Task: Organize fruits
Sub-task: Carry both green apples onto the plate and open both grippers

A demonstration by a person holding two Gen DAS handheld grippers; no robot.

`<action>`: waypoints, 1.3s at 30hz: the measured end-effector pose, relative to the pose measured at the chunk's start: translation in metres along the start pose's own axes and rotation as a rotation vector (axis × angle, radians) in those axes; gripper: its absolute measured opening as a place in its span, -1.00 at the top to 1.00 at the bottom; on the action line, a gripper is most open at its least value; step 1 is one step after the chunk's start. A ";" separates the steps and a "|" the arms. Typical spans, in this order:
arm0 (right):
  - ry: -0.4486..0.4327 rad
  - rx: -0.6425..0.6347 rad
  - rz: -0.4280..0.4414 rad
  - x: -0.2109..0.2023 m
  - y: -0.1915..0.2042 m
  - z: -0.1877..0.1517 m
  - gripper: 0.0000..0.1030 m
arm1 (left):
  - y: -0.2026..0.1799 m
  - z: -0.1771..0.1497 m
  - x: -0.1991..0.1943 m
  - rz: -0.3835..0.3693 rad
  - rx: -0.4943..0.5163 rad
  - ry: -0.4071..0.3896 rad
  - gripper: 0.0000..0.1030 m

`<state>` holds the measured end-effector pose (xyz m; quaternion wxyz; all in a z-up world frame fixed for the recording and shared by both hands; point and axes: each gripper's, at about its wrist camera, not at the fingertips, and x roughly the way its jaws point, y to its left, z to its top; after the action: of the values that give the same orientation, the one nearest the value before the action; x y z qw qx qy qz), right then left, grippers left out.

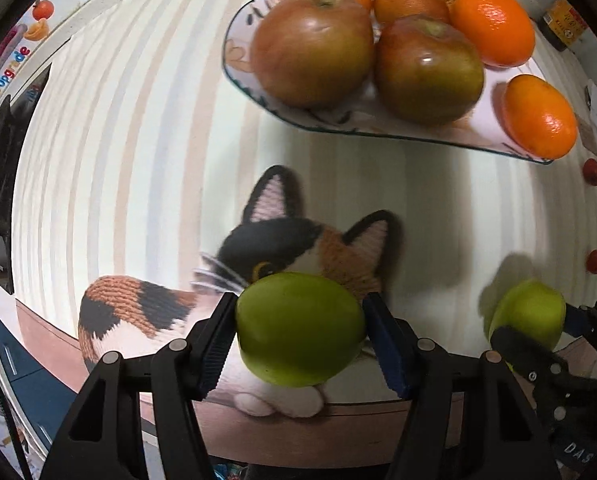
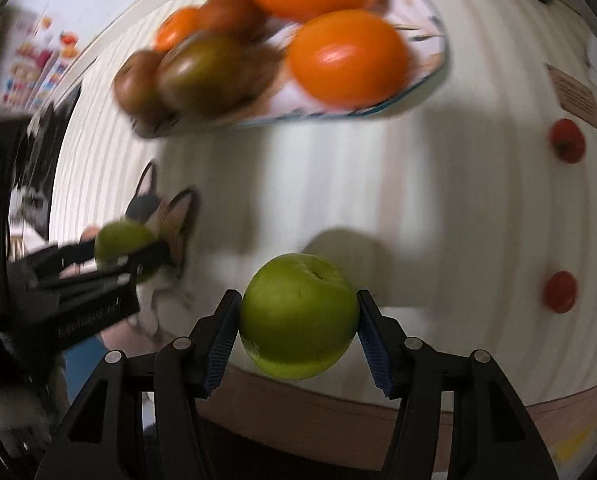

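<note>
Each gripper carried a green apple. The left gripper (image 1: 300, 330) had its jaws pinching one apple (image 1: 300, 328) above the cat mat (image 1: 138, 308), near the counter's front edge. The right gripper (image 2: 298, 318) pinched the other apple (image 2: 298, 314). Next, I think, both apples had to go onto the plate (image 1: 238, 52), which looked crowded with fruit.

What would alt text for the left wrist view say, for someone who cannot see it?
The left gripper clamps a green apple above a cat-shaped mat on a striped table. Beyond, a plate holds two reddish apples and four oranges; at right, the right gripper holds another green apple.
</note>
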<state>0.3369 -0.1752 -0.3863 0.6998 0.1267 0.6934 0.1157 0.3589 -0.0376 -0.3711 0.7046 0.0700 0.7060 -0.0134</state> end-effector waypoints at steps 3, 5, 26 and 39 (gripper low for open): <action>0.006 0.000 -0.010 0.008 0.010 0.000 -0.17 | -0.001 0.003 0.002 -0.015 -0.006 0.002 -0.19; 0.000 0.002 -0.015 0.009 0.014 0.000 -0.17 | 0.001 0.005 0.003 -0.020 -0.006 0.002 -0.19; -0.126 0.085 0.010 -0.043 -0.016 0.008 -0.17 | 0.021 0.033 -0.075 -0.065 0.045 -0.158 -0.19; -0.295 0.196 0.037 -0.118 -0.069 0.074 -0.17 | -0.007 0.129 -0.104 -0.115 0.129 -0.192 -0.19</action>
<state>0.4086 -0.2814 -0.2987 0.7759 0.2228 0.5887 0.0406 0.4858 -0.0675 -0.2689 0.7610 0.0726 0.6359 -0.1058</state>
